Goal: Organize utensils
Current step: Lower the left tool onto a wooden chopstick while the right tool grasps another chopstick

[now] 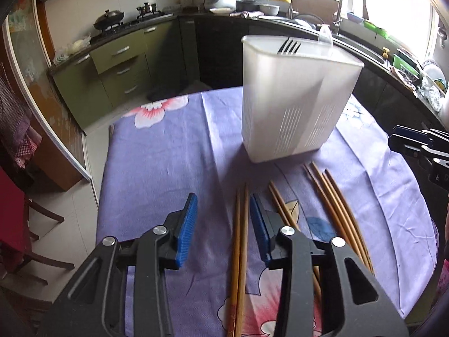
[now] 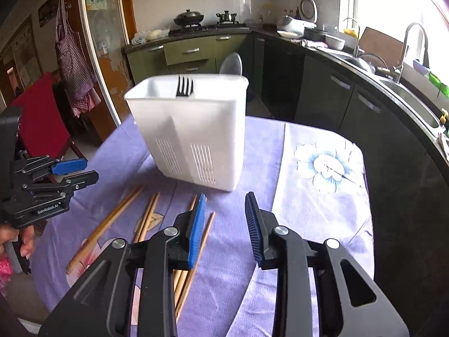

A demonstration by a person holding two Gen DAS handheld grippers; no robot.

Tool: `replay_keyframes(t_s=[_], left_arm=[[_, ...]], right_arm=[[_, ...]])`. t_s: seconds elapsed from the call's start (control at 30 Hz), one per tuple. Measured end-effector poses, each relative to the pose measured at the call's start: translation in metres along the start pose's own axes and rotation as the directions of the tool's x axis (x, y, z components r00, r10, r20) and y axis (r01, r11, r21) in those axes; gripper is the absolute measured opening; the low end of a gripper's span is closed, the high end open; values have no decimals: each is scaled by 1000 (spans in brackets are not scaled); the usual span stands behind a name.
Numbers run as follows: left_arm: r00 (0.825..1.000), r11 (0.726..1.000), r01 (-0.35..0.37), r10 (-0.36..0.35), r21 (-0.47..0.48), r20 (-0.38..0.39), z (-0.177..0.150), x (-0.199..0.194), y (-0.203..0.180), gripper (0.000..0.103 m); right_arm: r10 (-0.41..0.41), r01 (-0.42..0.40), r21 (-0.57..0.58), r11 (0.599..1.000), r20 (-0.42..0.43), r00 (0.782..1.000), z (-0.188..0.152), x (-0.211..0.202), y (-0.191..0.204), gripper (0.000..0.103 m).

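Bamboo chopsticks lie loose between the left gripper's parted, empty jaws; right gripper likewise apart; closing off-centre risks pinching one stick only.

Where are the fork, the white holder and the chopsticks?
fork (image 2: 184, 87), right wrist view, on its tines.
white holder (image 2: 207, 129), right wrist view, front wall.
chopsticks (image 1: 241, 233), left wrist view, mid-shaft of one pair.

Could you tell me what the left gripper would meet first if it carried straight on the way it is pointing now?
Most likely the pair of chopsticks lying on the tablecloth: they run between the left gripper's open fingers. The white utensil holder stands further on. Depth is uncertain.
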State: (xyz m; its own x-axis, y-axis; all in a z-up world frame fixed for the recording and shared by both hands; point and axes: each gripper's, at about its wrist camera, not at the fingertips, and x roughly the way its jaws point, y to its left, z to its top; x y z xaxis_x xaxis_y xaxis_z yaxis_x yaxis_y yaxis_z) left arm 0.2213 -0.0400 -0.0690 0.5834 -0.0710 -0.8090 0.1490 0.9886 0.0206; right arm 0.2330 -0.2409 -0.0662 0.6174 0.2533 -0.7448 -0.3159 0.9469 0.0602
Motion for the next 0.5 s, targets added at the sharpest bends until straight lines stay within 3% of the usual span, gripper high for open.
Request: replay_keyframes(t_s=[0.1,0.27,0.5], left_arm=[[995,999,45,-47,-25,-87,-9,23,5,26],[981,998,52,-57,-29,-188,-19,51,7,18],[973,997,72,-76,-26,-216,-24,59,7,15]], right_arm=[[-1,1,13,1000,-39,999,-14,12,-6,30],[-6,7,15,1000,-69,998,-26,22,-10,30],[-4,5,20,1000,-88,996,-20,26,-12,30]])
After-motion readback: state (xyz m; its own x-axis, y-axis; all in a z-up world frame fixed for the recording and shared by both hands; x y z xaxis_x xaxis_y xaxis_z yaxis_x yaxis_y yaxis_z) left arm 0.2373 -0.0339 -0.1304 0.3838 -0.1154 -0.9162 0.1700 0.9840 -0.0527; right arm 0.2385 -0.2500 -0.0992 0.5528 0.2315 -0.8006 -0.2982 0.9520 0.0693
